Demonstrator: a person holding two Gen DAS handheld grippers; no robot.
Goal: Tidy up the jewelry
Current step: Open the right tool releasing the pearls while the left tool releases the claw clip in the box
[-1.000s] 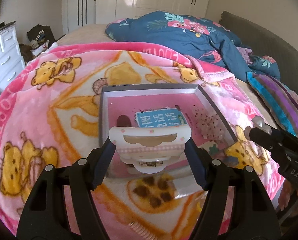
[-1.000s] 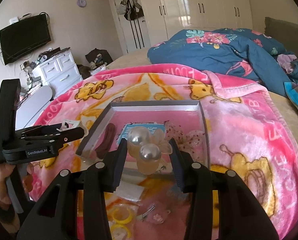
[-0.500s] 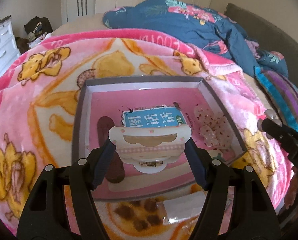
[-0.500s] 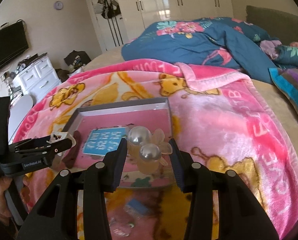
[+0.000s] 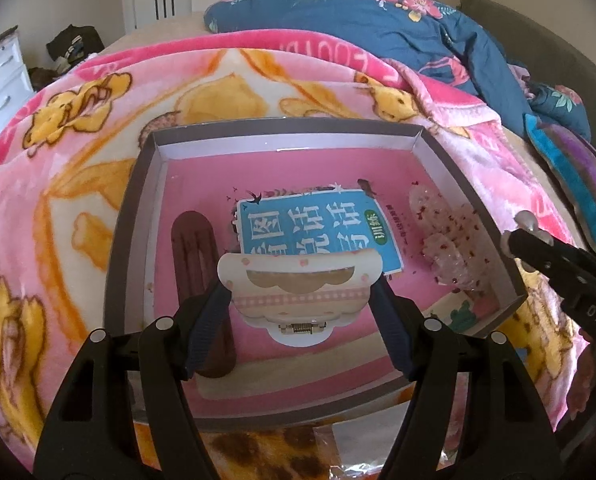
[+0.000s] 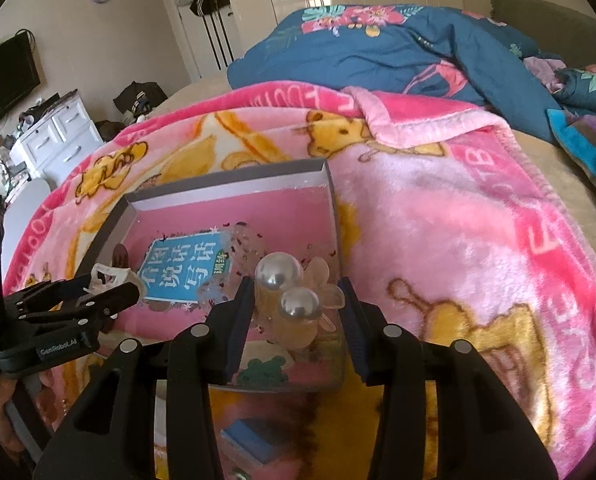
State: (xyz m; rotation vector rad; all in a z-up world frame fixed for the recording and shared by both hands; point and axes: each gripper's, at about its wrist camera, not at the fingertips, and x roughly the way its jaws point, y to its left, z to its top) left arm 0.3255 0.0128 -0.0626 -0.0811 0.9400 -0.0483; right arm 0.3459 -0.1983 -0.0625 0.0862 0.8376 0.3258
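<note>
The left tool (image 5: 299, 300) is closed on a cream hair clip (image 5: 298, 294), light, stiff plastic best held by its sides, and the right tool (image 6: 298, 300) pinches a pearl clip (image 6: 294, 296), probably slippery and fragile. Both hang over the grey box (image 5: 282, 130), which holds a brown clip (image 5: 196, 248), a blue booklet (image 5: 317, 232) and a speckled bow (image 5: 449, 240). The box sits on the bed's pink blanket (image 6: 457, 208).

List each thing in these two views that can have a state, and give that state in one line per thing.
Left tool: shut on cream hair claw.
Right tool: shut on pearl hair clip.
Cream hair claw: held above the box.
Pearl hair clip: held over the box's near right corner.
Box: open, lidless, resting on the blanket.
Brown hair clip: lying flat in the box.
Sequin bow: lying in the box.
</note>
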